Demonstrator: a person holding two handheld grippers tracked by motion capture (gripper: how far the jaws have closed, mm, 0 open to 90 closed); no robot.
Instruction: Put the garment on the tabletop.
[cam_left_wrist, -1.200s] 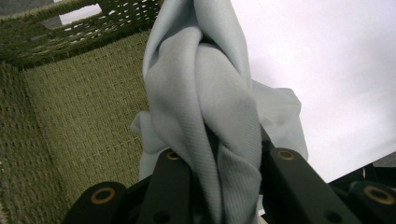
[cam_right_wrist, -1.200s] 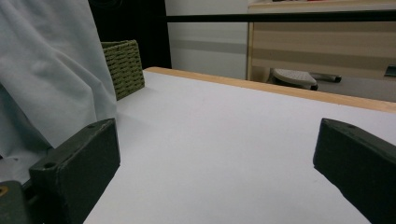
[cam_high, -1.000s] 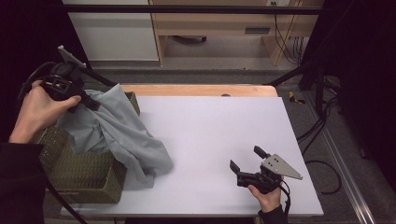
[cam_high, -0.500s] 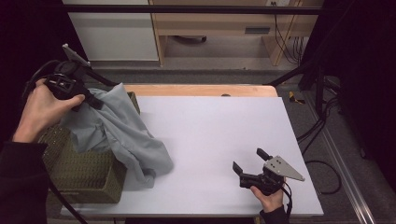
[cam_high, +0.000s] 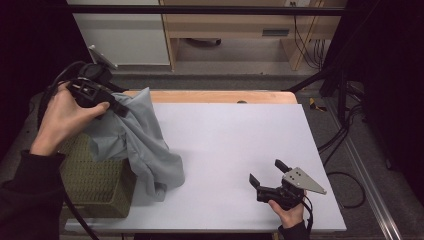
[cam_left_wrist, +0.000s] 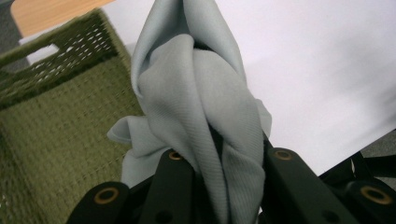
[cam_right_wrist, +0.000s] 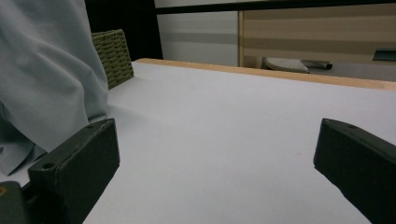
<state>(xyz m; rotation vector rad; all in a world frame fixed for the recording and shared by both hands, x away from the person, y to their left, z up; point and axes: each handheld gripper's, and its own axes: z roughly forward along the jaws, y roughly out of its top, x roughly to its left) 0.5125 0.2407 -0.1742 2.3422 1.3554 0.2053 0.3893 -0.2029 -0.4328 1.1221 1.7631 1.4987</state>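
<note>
A grey cloth (cam_high: 137, 137) hangs from my left gripper (cam_high: 119, 107), which is shut on its top edge above the left side of the table. In the left gripper view the grey cloth (cam_left_wrist: 205, 102) is bunched between the two black jaws and drapes down over a green woven basket (cam_left_wrist: 51, 121). Its lower end rests on the white tabletop (cam_high: 240, 135) beside the green woven basket (cam_high: 95, 182). My right gripper (cam_high: 267, 172) rests low near the front right of the table, open, with nothing between its fingers (cam_right_wrist: 79, 168). The grey cloth (cam_right_wrist: 46, 79) shows at the left of the right gripper view.
The basket stands at the table's front left corner. A wooden strip (cam_high: 225, 96) runs along the table's far edge. Behind it stand a white cabinet (cam_high: 120, 30) and a wooden shelf unit (cam_high: 250, 30). Cables (cam_high: 345, 135) and a dark stand lie right of the table.
My left gripper has lifted the cloth a little higher and toward the far side. My right gripper has stayed open in nearly the same place.
</note>
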